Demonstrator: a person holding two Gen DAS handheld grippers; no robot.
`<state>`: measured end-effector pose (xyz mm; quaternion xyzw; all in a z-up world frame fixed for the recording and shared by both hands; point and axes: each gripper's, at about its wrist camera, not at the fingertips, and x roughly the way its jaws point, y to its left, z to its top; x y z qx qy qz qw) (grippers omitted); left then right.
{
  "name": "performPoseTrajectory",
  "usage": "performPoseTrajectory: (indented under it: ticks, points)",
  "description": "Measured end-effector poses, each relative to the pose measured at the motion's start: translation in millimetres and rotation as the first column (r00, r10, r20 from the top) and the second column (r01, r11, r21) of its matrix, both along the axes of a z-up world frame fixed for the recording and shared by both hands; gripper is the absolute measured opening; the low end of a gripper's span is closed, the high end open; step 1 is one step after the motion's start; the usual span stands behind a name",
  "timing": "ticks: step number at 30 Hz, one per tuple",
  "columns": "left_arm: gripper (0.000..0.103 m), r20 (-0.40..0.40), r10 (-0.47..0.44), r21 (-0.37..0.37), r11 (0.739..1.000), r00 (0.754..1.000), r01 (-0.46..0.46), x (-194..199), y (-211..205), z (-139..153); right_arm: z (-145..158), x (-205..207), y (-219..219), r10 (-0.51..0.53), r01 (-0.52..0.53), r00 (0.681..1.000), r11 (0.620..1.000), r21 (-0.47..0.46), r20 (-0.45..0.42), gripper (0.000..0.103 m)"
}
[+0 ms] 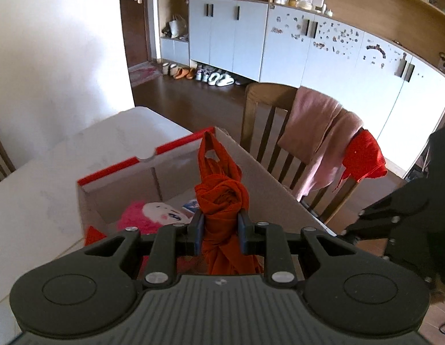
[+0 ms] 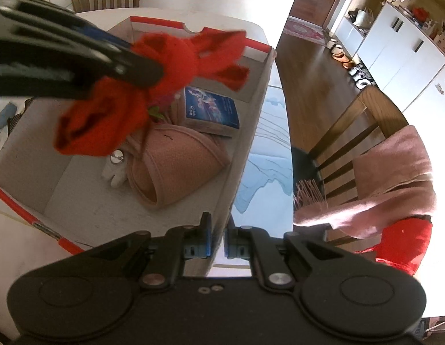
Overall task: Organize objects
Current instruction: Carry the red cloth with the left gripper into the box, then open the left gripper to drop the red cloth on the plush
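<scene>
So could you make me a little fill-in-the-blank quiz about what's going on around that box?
1. The left gripper is shut on a knotted ____ cloth.
2. That cloth hangs above the open cardboard ____, whose wall the right gripper pinches.
3. Inside lie a pink garment and a ____ book.
4. A pink towel is draped over the wooden ____.

Missing words: red; box; blue; chair

A white table (image 2: 268, 17) carries 1 open cardboard box (image 2: 245, 132) with red-trimmed flaps, set along its right edge, where a pale blue cloth (image 2: 265, 178) lies beside the box.
</scene>
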<state>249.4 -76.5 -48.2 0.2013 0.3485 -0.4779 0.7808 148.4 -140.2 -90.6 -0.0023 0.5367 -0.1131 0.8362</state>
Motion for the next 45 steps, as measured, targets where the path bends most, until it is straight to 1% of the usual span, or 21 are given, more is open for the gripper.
performPoseTrajectory:
  ticks: [2, 9, 13, 18, 24, 27, 34, 36, 37, 38, 42, 45]
  points:
    - [0.022, -0.013, -0.015, 0.005, 1.000, 1.000, 0.015, 1, -9, -10, -1, 0, 1, -0.006, 0.006, 1.000, 1.000, -0.006, -0.003, 0.006]
    - [0.022, -0.074, -0.055, 0.052, 0.997, 0.996, 0.059, 13, -21, -27, -1, 0, 4, -0.026, 0.026, 1.000, 1.000, -0.014, -0.002, 0.006]
    - [0.022, -0.128, -0.055, 0.080, 0.995, 0.990, 0.066, 26, -22, -38, -1, 1, 7, -0.027, 0.027, 1.000, 0.999, -0.022, -0.005, 0.006]
    - [0.022, -0.178, -0.024, 0.125, 0.991, 0.984, 0.047, 39, -21, -54, -2, 3, 6, -0.029, 0.029, 1.000, 0.999, -0.022, -0.006, 0.006]
    - [0.023, -0.181, -0.036, 0.118, 0.991, 0.983, 0.058, 42, -26, -60, -5, 0, 1, -0.048, 0.048, 0.999, 0.999, -0.005, 0.004, 0.006]
    - [0.025, -0.170, -0.048, 0.102, 0.993, 0.984, 0.066, 40, -27, -57, -5, 3, 3, -0.049, 0.049, 0.999, 0.999, -0.011, -0.004, 0.006]
    - [0.032, -0.138, -0.030, 0.068, 0.997, 0.990, 0.040, 40, -15, -46, -6, 8, 6, -0.038, 0.037, 0.999, 0.999, -0.021, -0.027, 0.006]
    - [0.042, -0.128, -0.022, 0.062, 0.998, 0.991, 0.030, 38, -11, -42, -7, 9, 7, -0.033, 0.032, 0.999, 0.999, -0.021, -0.029, 0.007]
    - [0.052, -0.126, -0.019, 0.052, 0.998, 0.992, 0.025, 38, -7, -39, -7, 10, 6, -0.035, 0.034, 0.999, 0.999, -0.016, -0.030, 0.007]
    - [0.058, -0.122, -0.013, 0.044, 0.999, 0.992, 0.018, 37, -4, -36, -7, 10, 5, -0.034, 0.033, 0.999, 0.999, -0.014, -0.029, 0.006]
    - [0.058, -0.107, 0.018, 0.025, 1.000, 0.994, -0.016, 33, 9, -22, -9, 9, 1, -0.036, 0.036, 0.999, 0.999, 0.007, -0.033, 0.007]
    - [0.064, -0.103, 0.037, 0.008, 0.999, 0.994, -0.037, 29, 25, -10, -12, 10, -1, -0.037, 0.037, 0.999, 0.999, 0.013, -0.038, 0.007]
